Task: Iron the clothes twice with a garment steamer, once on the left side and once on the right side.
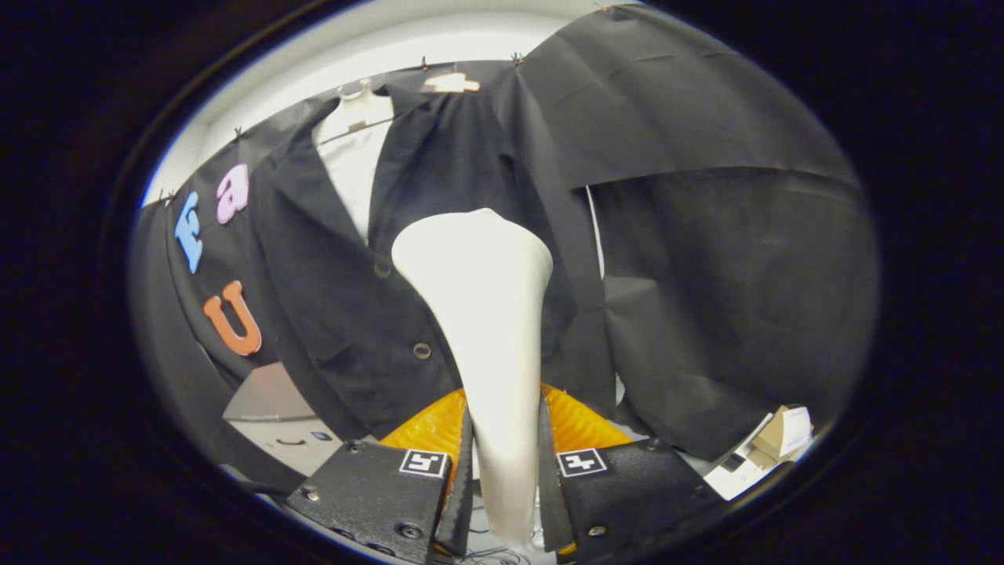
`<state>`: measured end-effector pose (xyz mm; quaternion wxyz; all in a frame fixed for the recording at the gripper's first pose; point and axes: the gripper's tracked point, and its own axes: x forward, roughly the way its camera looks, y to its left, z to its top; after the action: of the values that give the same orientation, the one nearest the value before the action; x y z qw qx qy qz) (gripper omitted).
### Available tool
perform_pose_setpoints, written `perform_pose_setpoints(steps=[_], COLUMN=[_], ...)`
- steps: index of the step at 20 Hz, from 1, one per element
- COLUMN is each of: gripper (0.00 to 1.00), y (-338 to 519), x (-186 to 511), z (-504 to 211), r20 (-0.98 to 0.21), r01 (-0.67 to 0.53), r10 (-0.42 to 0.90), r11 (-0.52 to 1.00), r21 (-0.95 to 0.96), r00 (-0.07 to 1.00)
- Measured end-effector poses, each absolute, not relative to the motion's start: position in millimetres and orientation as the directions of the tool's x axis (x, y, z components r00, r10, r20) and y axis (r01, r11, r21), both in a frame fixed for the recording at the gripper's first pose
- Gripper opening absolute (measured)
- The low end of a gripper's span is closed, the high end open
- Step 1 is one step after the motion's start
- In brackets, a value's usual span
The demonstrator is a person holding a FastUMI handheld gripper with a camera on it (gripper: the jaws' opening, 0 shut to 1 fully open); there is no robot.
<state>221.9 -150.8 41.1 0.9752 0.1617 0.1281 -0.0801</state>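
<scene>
A white garment steamer (486, 314) stands upright between my fingers, its wide head rising in front of the jacket. My gripper (502, 479) is shut on the steamer's narrow handle, both black pads (459, 486) pressing its sides. Beyond the steamer hangs a dark jacket (353, 290) on a white mannequin (357, 149), open at the collar, with two buttons showing down its front. The steamer head sits close to the jacket's front edge, just right of the buttons; I cannot tell if it touches the cloth.
An orange ribbed object (435, 428) lies just behind my fingers, under the steamer. A grey-white surface (274, 416) sits below the jacket on the left. Cardboard and white boxes (765, 451) lie low on the right.
</scene>
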Motion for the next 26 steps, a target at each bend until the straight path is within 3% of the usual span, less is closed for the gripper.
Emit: perform_pose_setpoints(steps=[7,13,18,26], gripper=[0.38,0.38,0.38,0.38], y=[-194.8,-182.0,-156.7,-138.5], x=[263.4,302.4,330.3,364.0], z=[145.8,217.4,236.5,212.3], r20=[-0.15,-0.063,-0.059,-0.141], r01=[0.156,0.082,0.048,0.094], r10=[-0.111,-0.065,-0.034,-0.064], r11=[0.93,0.946,0.962,0.973], r21=[0.332,0.315,0.269,0.213], r00=[0.982,0.996,0.998,0.988])
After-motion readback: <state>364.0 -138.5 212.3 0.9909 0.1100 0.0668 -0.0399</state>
